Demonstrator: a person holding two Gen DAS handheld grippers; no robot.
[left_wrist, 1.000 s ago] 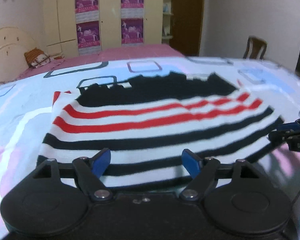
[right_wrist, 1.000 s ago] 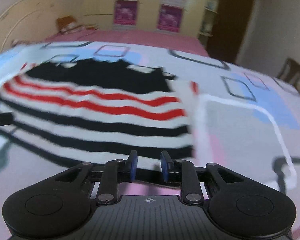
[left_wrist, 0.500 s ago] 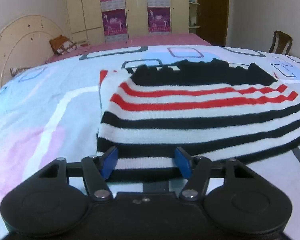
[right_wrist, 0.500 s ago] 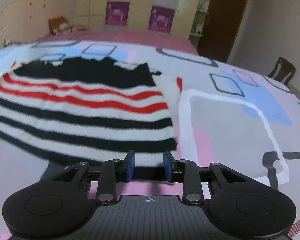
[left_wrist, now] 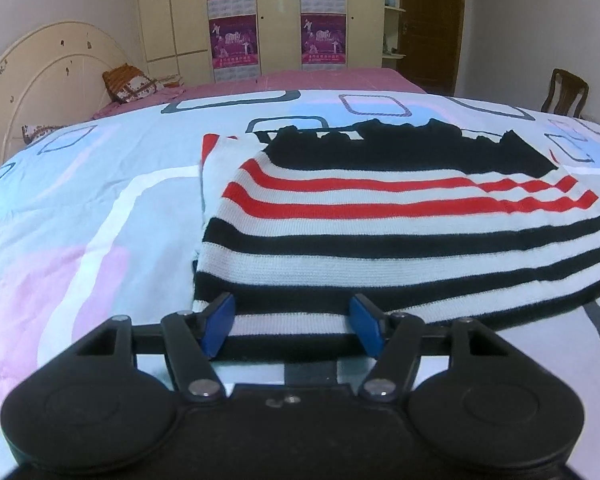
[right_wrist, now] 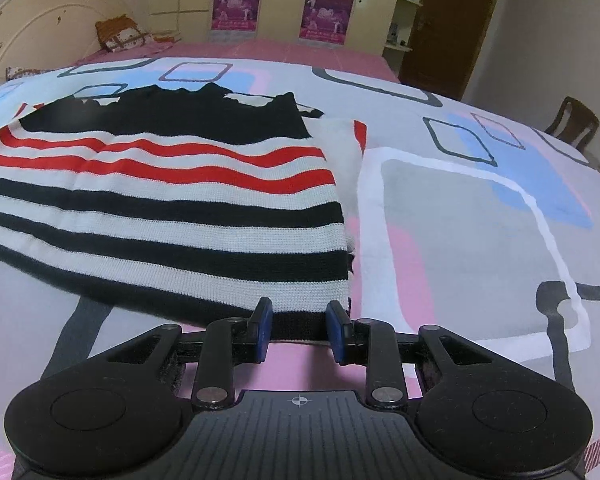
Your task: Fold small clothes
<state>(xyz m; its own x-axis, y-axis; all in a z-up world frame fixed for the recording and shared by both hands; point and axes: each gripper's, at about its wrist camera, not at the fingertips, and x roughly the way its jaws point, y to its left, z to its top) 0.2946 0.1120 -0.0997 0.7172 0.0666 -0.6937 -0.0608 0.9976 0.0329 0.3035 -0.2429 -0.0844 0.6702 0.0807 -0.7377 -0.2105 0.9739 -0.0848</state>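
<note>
On bed cover (left_wrist: 80, 216), at 12 o'clock, striped sweater (left_wrist: 380, 216) lies flat. We keep left gripper (left_wrist: 292, 326) and right gripper (right_wrist: 300, 328) open at near corners, ready to pinch and fold.

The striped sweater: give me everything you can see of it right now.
The striped sweater is a knit, white with black bands near its front hem, red ones mid-body and a solid black far end. It lies flat on the patterned bedsheet, seemingly folded, with a white layer showing past each side. Both left tongs and right tongs sit open at its near corners, gripping nothing.
</note>
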